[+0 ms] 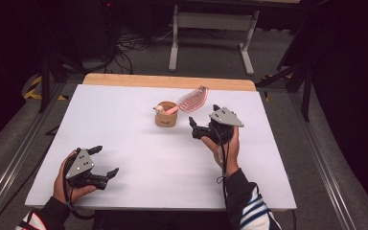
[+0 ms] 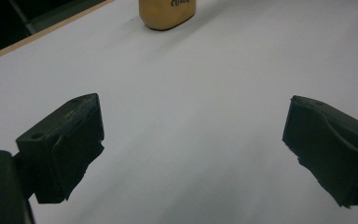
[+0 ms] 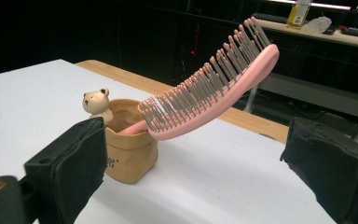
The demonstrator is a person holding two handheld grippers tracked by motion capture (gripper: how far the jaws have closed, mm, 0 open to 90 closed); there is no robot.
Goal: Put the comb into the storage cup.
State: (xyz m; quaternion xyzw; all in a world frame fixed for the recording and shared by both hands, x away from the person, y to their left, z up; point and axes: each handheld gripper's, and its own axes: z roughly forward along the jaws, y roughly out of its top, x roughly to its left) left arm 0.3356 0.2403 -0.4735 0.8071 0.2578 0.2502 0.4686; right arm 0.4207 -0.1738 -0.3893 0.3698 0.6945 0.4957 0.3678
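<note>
Right gripper view: pink hairbrush [image 3: 214, 88] in cup [image 3: 128, 154], beyond open right gripper [image 3: 200, 177].

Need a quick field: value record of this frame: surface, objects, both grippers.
surface: white table top
holder: tan cup with a small bear figure on its rim, upright
brush: pink hairbrush, handle in the cup, head leaning out over the rim
left gripper: open, near the table's front edge, holding nothing
right gripper: open, just right of the cup, touching nothing
</note>
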